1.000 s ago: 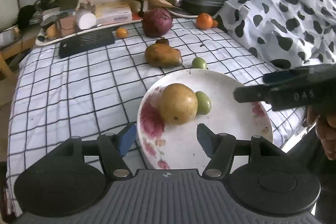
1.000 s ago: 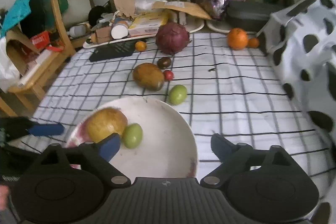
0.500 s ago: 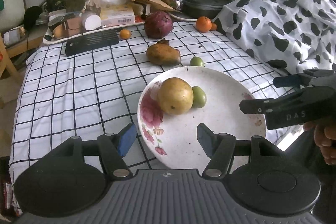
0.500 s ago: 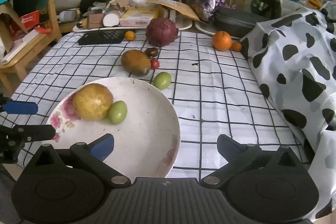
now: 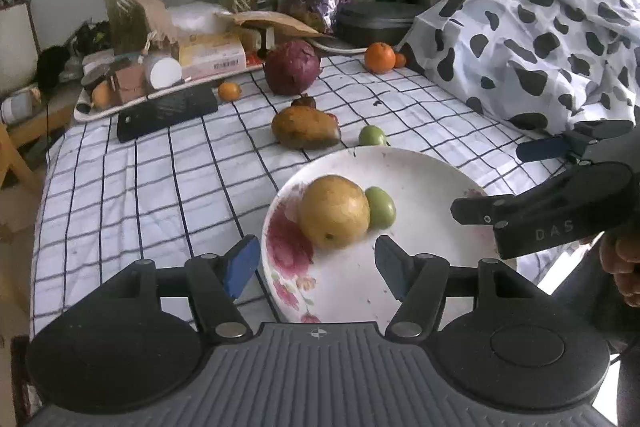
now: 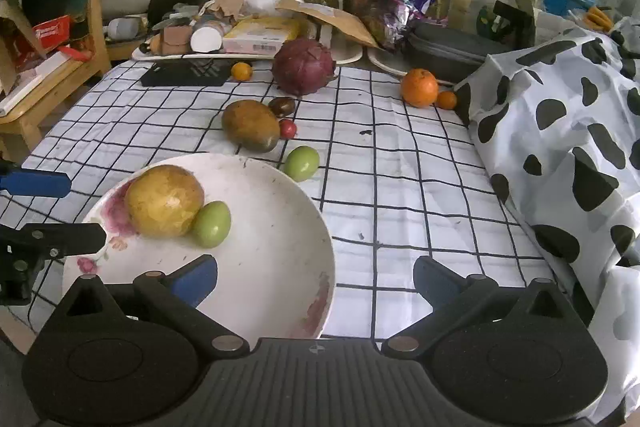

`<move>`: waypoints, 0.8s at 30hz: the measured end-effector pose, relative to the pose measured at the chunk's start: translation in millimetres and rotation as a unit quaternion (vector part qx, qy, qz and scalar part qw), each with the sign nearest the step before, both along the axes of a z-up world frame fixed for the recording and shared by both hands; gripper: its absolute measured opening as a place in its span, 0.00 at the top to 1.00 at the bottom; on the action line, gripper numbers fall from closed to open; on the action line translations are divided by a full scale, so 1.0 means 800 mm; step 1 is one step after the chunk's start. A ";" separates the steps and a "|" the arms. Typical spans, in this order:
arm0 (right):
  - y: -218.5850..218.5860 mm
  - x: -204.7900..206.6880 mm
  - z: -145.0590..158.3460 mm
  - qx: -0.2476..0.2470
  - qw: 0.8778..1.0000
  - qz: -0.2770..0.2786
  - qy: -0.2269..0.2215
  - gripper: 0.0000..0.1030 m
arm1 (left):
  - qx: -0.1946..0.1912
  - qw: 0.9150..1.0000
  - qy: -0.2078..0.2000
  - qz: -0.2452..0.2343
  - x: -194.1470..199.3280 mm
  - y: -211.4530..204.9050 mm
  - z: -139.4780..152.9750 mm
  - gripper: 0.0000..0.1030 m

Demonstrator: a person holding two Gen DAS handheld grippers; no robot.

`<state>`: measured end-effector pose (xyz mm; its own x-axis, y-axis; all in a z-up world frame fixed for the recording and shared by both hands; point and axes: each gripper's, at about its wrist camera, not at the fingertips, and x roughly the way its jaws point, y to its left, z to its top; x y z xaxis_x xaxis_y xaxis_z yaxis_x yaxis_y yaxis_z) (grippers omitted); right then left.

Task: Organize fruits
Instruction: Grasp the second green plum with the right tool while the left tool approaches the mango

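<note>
A white flowered plate [image 5: 420,179] [image 6: 280,227] near the table's front edge holds a round yellow fruit [image 5: 334,217] [image 6: 164,201] and a small green fruit [image 5: 380,207] [image 6: 212,223] touching it. On the checked cloth beyond lie another green fruit [image 6: 302,163], a brown mango [image 6: 250,125], a small red fruit [image 6: 287,129], a dark fruit [image 6: 282,105], a purple round one [image 6: 304,67] and oranges [image 6: 419,87]. My left gripper [image 5: 316,263] hovers open over the plate's left part. My right gripper [image 6: 314,277] stands wide open over its right rim, empty.
A cow-patterned cloth [image 6: 560,131] is heaped along the right side. At the back stand a cluttered tray [image 6: 208,43], a black flat object [image 6: 184,75], bags and plant vases. A wooden chair [image 6: 60,67] is left of the table. A hand [image 5: 624,263] holds the right gripper.
The right gripper's jaws have spread a little wider, and it has pulled back and rolled slightly. The left gripper and all the fruit have stayed in place.
</note>
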<state>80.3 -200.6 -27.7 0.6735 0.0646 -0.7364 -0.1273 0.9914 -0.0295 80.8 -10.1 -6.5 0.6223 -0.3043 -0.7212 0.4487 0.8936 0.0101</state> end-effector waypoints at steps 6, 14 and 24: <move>-0.004 0.012 0.000 -0.001 1.000 -0.012 -0.011 0.00 | 0.013 1.000 -0.026 -0.009 0.017 0.000 0.003 0.40; -0.014 0.027 0.002 0.007 0.999 -0.026 -0.025 0.00 | -0.009 0.999 -0.037 0.011 0.045 0.012 0.008 0.40; -0.017 0.048 0.005 0.002 0.999 -0.021 -0.030 0.00 | -0.022 0.999 -0.018 0.022 0.076 0.018 0.003 0.40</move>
